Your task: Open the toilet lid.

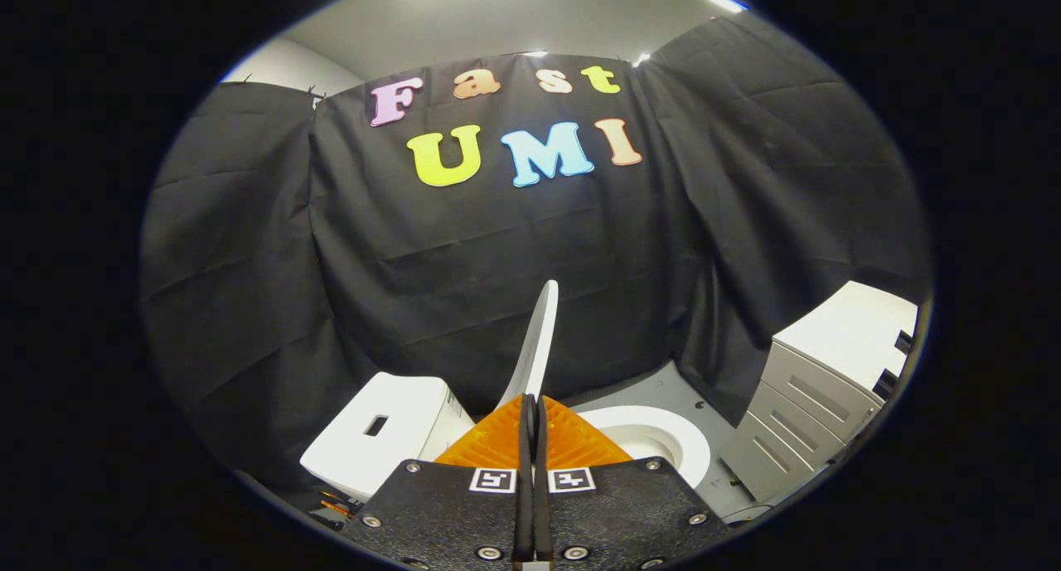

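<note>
A white cabinet (829,380) with drawers stands at the lower right of the frame. The toilet tank (381,434) sits lower left, the toilet seat (655,438) right of the fingers. The toilet lid (535,347) stands up on edge, pinched between the gripper (530,409) fingers, which are clenched on it.

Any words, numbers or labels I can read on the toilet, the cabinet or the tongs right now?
None can be read.
Tongs, shut on the raised toilet lid: two square coded markers, patterns, no words.
Tank: a small print on its side, too small to read.
Drawer cabinet: no text visible.
</note>
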Demonstrator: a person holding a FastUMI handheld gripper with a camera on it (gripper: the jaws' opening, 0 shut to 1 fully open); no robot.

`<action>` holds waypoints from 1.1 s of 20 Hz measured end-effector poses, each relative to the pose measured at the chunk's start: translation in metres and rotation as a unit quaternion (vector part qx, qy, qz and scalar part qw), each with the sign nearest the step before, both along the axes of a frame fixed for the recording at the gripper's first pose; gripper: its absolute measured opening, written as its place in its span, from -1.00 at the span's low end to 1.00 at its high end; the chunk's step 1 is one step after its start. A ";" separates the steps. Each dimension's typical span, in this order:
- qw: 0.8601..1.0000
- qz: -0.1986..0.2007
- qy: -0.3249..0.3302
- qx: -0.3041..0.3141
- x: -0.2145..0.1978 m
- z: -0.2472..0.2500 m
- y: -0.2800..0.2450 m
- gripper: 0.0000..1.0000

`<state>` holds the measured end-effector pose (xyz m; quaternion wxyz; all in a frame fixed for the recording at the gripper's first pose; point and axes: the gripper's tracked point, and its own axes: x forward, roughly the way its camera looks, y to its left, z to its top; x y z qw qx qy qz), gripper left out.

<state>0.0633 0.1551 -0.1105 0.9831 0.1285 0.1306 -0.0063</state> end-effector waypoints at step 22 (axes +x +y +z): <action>0.992 0.102 -0.060 -0.035 0.013 0.043 0.148 -1.00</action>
